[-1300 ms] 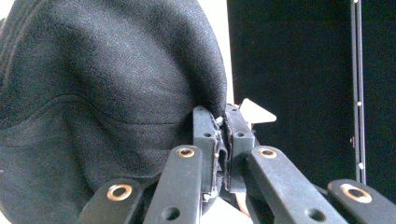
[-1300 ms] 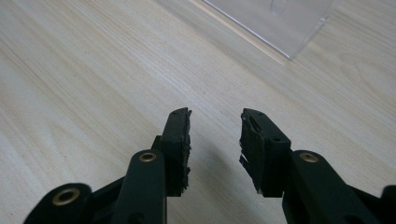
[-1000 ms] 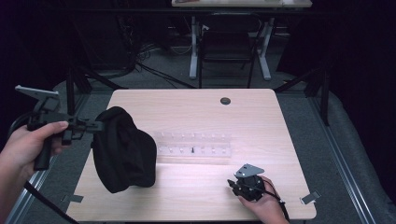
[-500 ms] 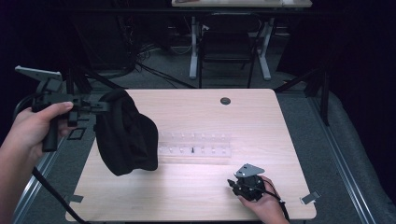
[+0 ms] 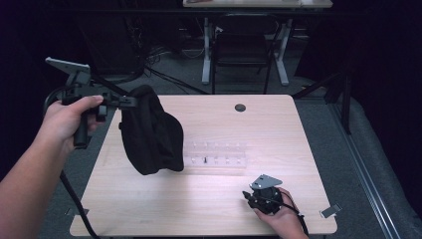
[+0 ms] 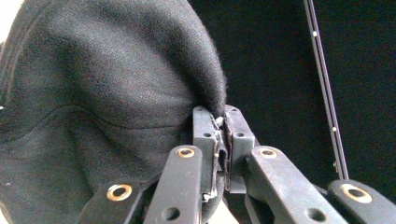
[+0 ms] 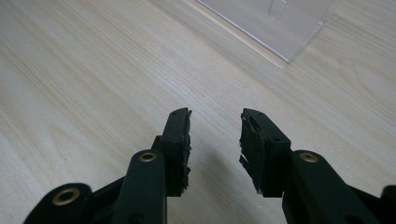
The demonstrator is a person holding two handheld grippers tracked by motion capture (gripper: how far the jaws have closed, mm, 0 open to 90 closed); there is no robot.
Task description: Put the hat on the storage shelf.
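Dark room, pale table [image 5: 149, 209]: at the frame's left the left gripper [image 5: 130, 101] pinches a hat [image 5: 152, 134] by a thin fold that might slip, while the right gripper [image 7: 215, 140] rests open, lower right.

One black hat [image 5: 152, 132], one clear tray [image 5: 216, 154], two claws.

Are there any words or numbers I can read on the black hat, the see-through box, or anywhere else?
None can be read.
Black hat, pinched in the left tool: plain fabric, no label showing.
Clear plastic box: no print; one small dark mark inside, too small to tell.
Table: bare wood, no writing.
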